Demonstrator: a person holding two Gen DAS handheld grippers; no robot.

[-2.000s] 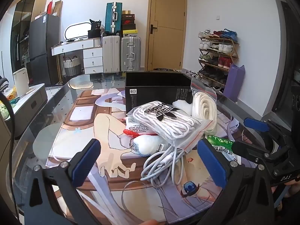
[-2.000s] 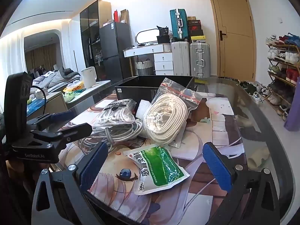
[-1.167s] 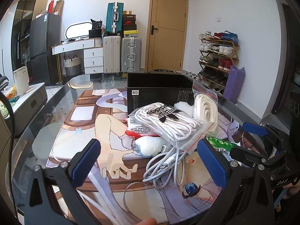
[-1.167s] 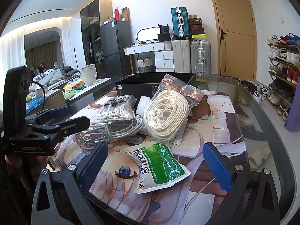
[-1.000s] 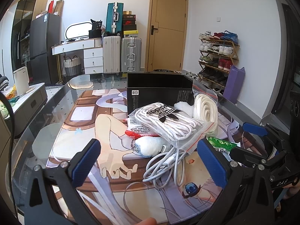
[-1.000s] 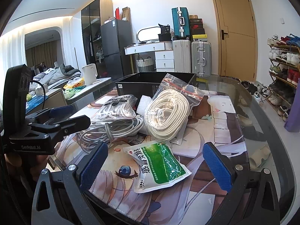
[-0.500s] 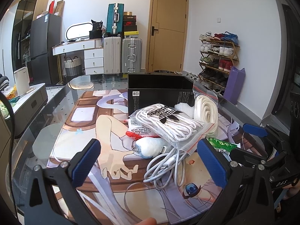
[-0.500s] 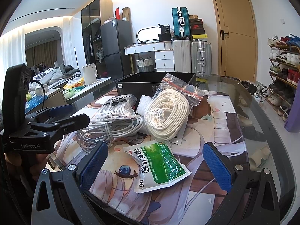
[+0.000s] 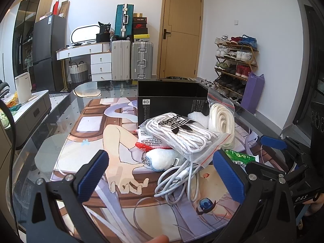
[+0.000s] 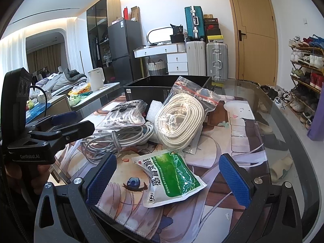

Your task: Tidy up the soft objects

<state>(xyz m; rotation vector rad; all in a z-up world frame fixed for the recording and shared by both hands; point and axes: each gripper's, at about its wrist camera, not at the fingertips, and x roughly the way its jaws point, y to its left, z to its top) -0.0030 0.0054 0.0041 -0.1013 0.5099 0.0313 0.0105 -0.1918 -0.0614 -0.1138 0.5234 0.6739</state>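
Observation:
A pile of soft items lies on the printed mat in front of a black open box point(image 9: 172, 99) point(image 10: 162, 90). It holds a bagged white lace bundle with an adidas logo point(image 9: 182, 133) point(image 10: 126, 113), a bagged coil of cream rope point(image 10: 179, 119) point(image 9: 221, 121), a loose grey-white cable point(image 9: 178, 177) point(image 10: 117, 139), a white plush point(image 9: 160, 159) and a green-and-white packet point(image 10: 172, 175) point(image 9: 239, 158). My left gripper point(image 9: 162, 178) is open and empty, just short of the cable. My right gripper point(image 10: 168, 179) is open and empty, its jaws either side of the green packet.
The glass table point(image 10: 283, 125) carries the printed mat point(image 9: 91, 141). A white foam piece point(image 10: 155, 111) lies beside the box. Suitcases point(image 9: 131, 58), a dresser, a fridge and a shoe rack point(image 9: 235, 64) stand behind. A side table with a kettle point(image 10: 97, 79) is at the left.
Both grippers have stayed open and drifted only slightly; the pile of items has not moved.

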